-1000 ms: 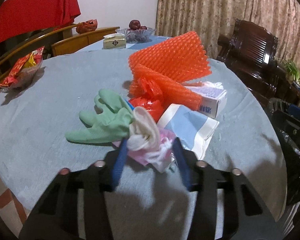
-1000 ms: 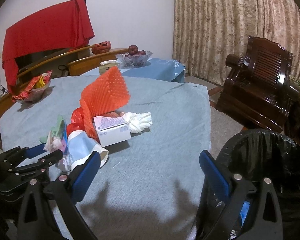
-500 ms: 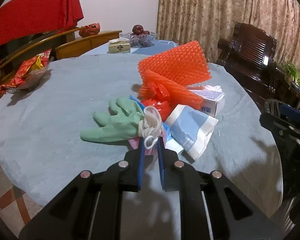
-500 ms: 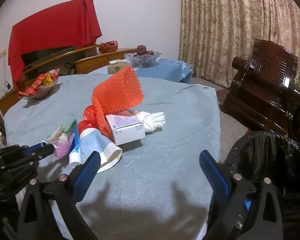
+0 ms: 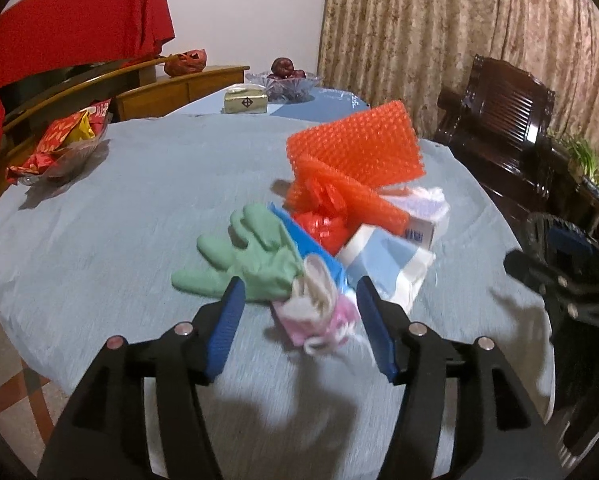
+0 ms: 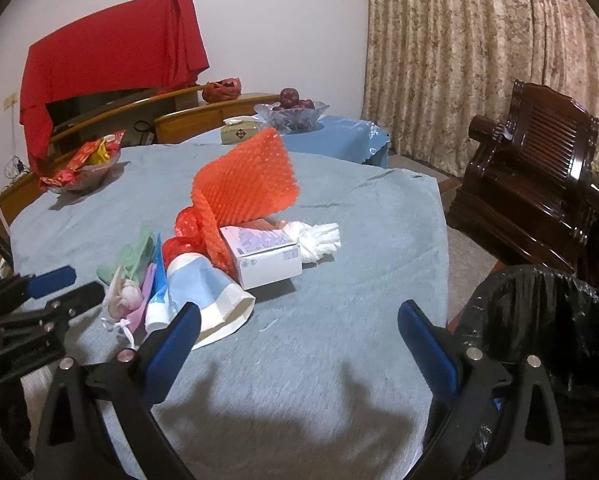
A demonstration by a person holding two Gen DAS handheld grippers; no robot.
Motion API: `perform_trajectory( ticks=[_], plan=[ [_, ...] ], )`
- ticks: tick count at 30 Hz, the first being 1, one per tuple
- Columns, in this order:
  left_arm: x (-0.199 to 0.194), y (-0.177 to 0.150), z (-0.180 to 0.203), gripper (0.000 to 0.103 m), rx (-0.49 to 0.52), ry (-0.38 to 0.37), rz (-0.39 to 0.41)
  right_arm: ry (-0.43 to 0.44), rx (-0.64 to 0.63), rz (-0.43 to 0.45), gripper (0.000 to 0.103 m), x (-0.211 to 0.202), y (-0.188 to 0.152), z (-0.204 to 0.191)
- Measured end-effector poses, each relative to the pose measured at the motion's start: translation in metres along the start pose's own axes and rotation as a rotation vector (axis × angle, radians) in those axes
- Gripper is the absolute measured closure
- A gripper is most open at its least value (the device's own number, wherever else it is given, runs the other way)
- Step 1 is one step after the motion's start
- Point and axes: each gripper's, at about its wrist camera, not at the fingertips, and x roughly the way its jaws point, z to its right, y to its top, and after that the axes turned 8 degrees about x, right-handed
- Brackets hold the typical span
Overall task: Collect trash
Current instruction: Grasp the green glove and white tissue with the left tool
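Observation:
A heap of trash lies on the grey-blue tablecloth [image 5: 119, 208]: a green glove [image 5: 251, 264], a pink and white cloth bundle [image 5: 319, 312], orange foam netting [image 5: 355, 160], a red plastic bag [image 5: 319, 228], a blue and white paper bag [image 5: 383, 268] and a white carton [image 6: 263, 256]. My left gripper [image 5: 299, 304] is open, its jaws either side of the pink bundle, which lies loose. My right gripper [image 6: 299, 328] is open and empty above the table's near part. A knotted white cloth [image 6: 315, 240] lies by the carton.
A black-lined trash bin [image 6: 547, 320] stands at the table's right edge. A bowl of red snack packets [image 5: 59, 148] sits far left. A tissue box [image 5: 245, 102] and fruit bowl [image 5: 283, 78] are on a farther table. A dark wooden armchair [image 6: 539, 184] stands right.
My left gripper shut on the pink and white bundle half a second ago and has now opened again; the bundle lies loose between the jaws. The right gripper stayed open.

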Motion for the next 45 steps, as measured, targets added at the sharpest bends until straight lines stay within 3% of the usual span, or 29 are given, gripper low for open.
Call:
perform_trajectory(
  ticks=[7,8,11,14,21,24,26,28,31,37,39,40,45],
  plan=[
    [0.031,0.005,0.001,0.047,-0.031,0.029,-0.054,0.011,-0.009,-0.006,0.006,0.008,0.005,-0.006],
    [0.032,0.004,-0.001,0.06,-0.041,0.029,-0.056,0.012,-0.011,-0.006,0.006,0.009,0.006,-0.006],
    [0.028,0.002,-0.008,0.086,-0.065,0.002,-0.047,0.018,-0.018,-0.007,0.006,0.012,0.006,-0.01],
    [0.018,-0.001,-0.015,0.096,-0.061,0.0,-0.036,0.029,-0.021,-0.011,0.006,0.013,0.004,-0.014],
    [0.004,-0.013,-0.034,0.098,-0.046,0.019,-0.062,0.054,-0.03,-0.014,0.007,0.012,0.001,-0.026],
    [0.005,-0.021,-0.037,0.092,-0.057,0.006,-0.099,0.063,-0.039,-0.017,0.007,0.013,0.0,-0.031],
    [0.006,-0.025,-0.038,0.071,-0.071,-0.003,-0.114,0.064,-0.043,-0.018,0.007,0.012,-0.001,-0.034],
    [0.005,-0.023,-0.037,0.057,-0.078,-0.006,-0.104,0.062,-0.047,-0.018,0.007,0.012,-0.002,-0.034],
    [0.01,-0.014,-0.03,0.048,-0.059,-0.011,-0.094,0.053,-0.041,-0.017,0.007,0.012,-0.001,-0.031],
    [0.032,-0.008,-0.024,0.049,-0.048,0.001,-0.127,0.044,-0.037,-0.015,0.007,0.012,0.0,-0.025],
    [0.039,-0.011,-0.026,0.059,-0.053,-0.009,-0.143,0.046,-0.036,-0.017,0.007,0.012,0.0,-0.025],
    [0.042,-0.013,-0.026,0.073,-0.058,-0.015,-0.149,0.047,-0.036,-0.019,0.007,0.013,0.0,-0.024],
    [0.037,-0.015,-0.031,0.086,-0.072,-0.029,-0.122,0.057,-0.039,-0.027,0.007,0.014,-0.001,-0.026]
  ],
)
